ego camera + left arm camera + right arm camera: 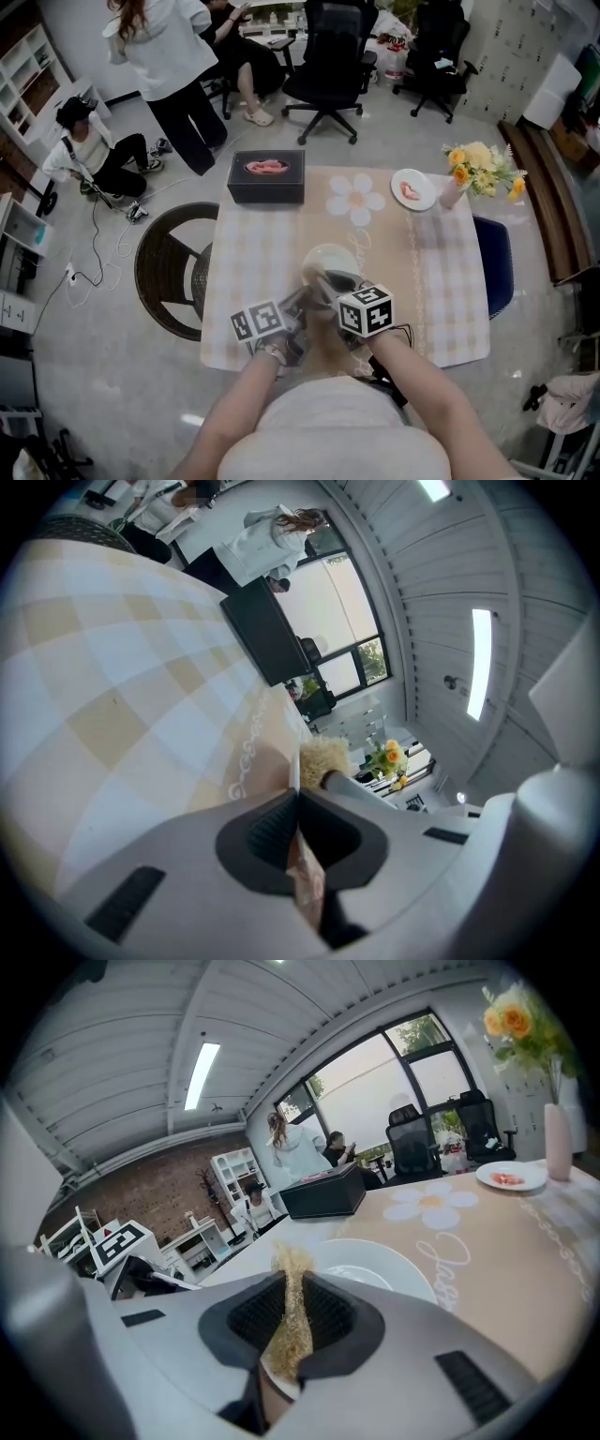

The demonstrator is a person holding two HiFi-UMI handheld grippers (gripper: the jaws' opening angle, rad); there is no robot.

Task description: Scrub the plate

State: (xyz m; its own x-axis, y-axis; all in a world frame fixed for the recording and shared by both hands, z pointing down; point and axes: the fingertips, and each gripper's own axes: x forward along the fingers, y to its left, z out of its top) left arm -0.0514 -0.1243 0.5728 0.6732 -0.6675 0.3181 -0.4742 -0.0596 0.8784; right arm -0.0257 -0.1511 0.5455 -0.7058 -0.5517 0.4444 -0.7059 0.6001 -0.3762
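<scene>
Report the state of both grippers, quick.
The left gripper is shut on the plate, gripping its rim.
The right gripper is shut on the scrubber.

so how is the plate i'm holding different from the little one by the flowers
The held plate looks bigger than the small plate. The held plate is bare; the small plate carries something red. The held plate's rim is clamped in the left gripper's jaws, with the right gripper's scrubber by it; the small plate lies untouched beside the vase. Both are white and round.
</scene>
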